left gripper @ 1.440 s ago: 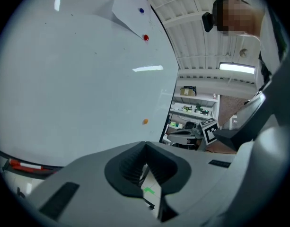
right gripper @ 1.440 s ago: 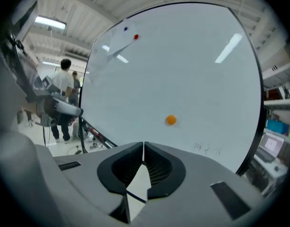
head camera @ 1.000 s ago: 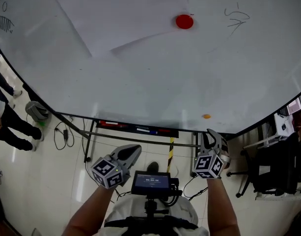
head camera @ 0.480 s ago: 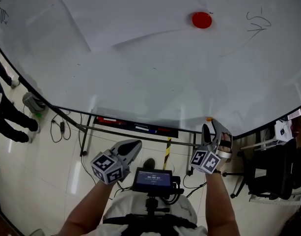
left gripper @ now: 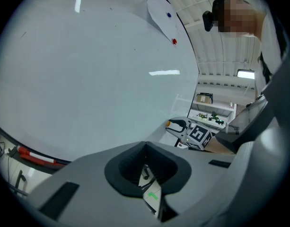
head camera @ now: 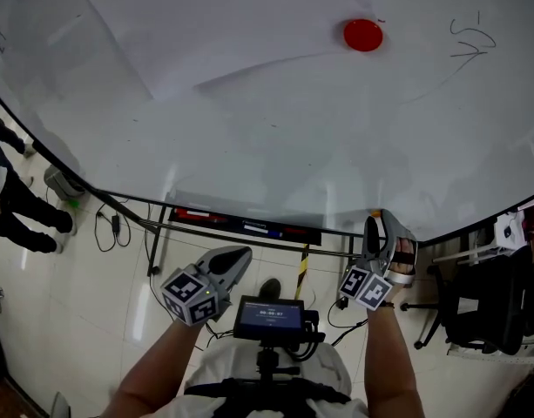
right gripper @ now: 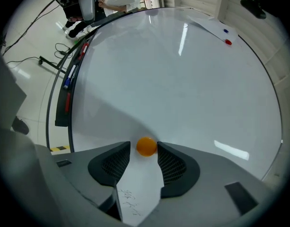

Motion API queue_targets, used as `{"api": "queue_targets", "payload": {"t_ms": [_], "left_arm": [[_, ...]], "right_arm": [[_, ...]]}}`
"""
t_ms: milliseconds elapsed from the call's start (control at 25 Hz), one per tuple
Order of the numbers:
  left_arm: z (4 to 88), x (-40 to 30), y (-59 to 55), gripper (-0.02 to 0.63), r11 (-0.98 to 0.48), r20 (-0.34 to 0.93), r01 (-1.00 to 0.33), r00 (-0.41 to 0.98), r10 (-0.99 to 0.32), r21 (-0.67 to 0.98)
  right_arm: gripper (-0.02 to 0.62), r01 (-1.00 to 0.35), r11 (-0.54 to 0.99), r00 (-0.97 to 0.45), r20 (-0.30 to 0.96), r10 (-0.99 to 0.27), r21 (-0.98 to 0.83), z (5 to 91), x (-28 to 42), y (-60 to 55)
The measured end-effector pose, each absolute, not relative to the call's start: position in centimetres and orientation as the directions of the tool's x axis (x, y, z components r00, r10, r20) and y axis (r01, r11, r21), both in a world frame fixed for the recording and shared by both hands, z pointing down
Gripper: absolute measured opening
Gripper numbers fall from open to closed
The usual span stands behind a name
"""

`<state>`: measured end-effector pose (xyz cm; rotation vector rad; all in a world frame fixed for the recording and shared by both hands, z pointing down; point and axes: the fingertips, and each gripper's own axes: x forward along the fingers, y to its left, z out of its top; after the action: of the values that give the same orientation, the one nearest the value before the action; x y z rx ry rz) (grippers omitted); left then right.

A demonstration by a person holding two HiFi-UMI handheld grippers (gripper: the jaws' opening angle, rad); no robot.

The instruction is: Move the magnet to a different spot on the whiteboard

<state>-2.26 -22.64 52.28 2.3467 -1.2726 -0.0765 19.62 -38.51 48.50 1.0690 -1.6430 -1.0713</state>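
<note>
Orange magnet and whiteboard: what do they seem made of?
Orange magnet: probably smooth plastic, slightly glossy, judging by its even colour, rounded edge and soft sheen. Whiteboard: a hard, glossy white coated panel; light reflects off it in sharp streaks. What lies under the coating I cannot tell.

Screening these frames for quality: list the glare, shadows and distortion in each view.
Right gripper view: fisheye bows the glossy white whiteboard; light streaks glare on it; grey shadow left of the small round orange magnet. Left gripper view: one bright reflection on the board, black corners. Head view: even light, soft shadow near the board's lower edge, round red magnet sharp.
</note>
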Motion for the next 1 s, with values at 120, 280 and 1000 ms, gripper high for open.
{"api": "queue_targets", "payload": {"t_ms": [120,280,1000], "left_arm": [[52.3,-2.1,-22.7,0.035,-0.467,0.179,-0.778,0.576,-0.798,0.419],[52.3,-2.4,-22.6,0.035,-0.467,0.203,-0.786,0.576,-0.792,0.406],[52.2,-3.8,-21.3,0.035,-0.442,0.248,-0.818,0.544,-0.801,0.368]], "right_arm": [[0.207,-0.218,0.235,-0.245,0.18,-0.953,0.947,48.4,19.6,-38.7],[0.207,-0.265,0.204,-0.237,0.141,-0.961,0.942,48.3,19.6,-38.9],[0.135,-0.612,0.26,-0.234,0.143,-0.962,0.747,49.0,20.2,-39.6]]}}
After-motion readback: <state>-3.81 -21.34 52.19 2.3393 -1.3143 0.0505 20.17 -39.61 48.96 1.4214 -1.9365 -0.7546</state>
